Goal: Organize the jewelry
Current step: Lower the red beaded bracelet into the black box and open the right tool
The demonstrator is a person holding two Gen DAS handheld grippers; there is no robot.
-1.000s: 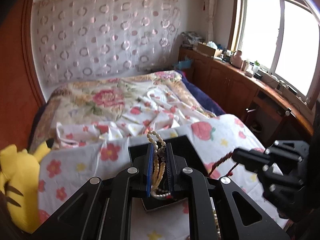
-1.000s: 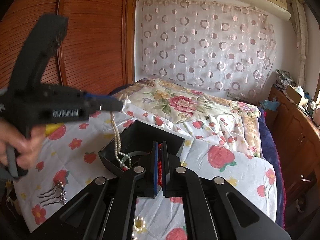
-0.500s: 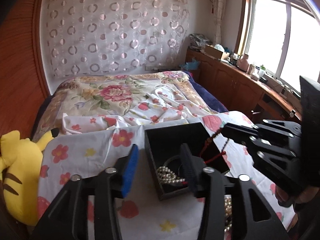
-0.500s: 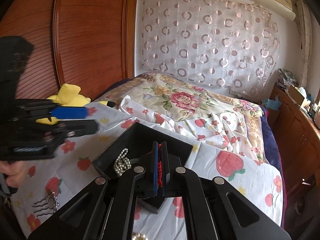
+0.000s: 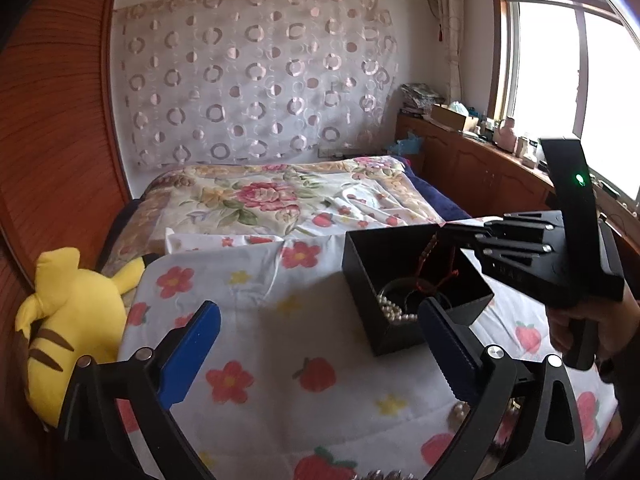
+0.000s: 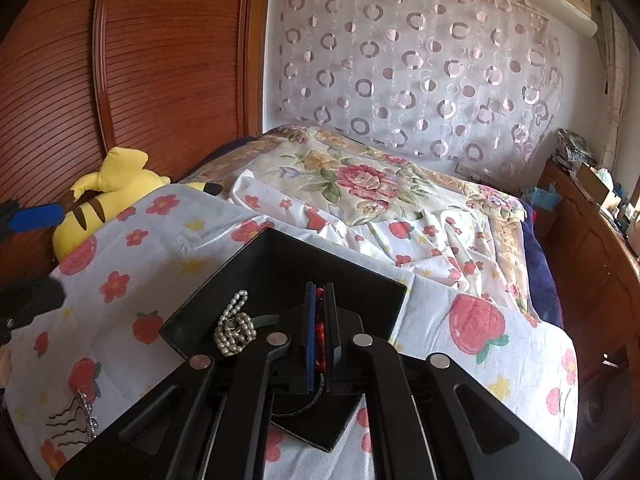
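A black open box [image 5: 360, 264] [image 6: 280, 256] sits on the flowered bedspread. A pearl necklace [image 5: 390, 312] [image 6: 234, 328] lies coiled inside it. My right gripper [image 6: 319, 304] [image 5: 452, 232] is shut on a red bead string [image 6: 319, 320] [image 5: 430, 248] that hangs down into the box. My left gripper [image 5: 316, 336] is open and empty, left of and in front of the box. Its blue pad [image 6: 36, 216] shows at the left edge of the right wrist view.
A yellow plush toy [image 5: 76, 312] [image 6: 108, 196] lies at the bed's left edge. A hair comb with stones [image 6: 78, 416] lies on the sheet front left. Loose pearls [image 5: 460, 412] lie by my left gripper's right finger. A wooden wardrobe stands left, cabinets right.
My left gripper let the pearl necklace go into the box, opened wide and drew back to the left. My right gripper stayed shut on the red string over the box.
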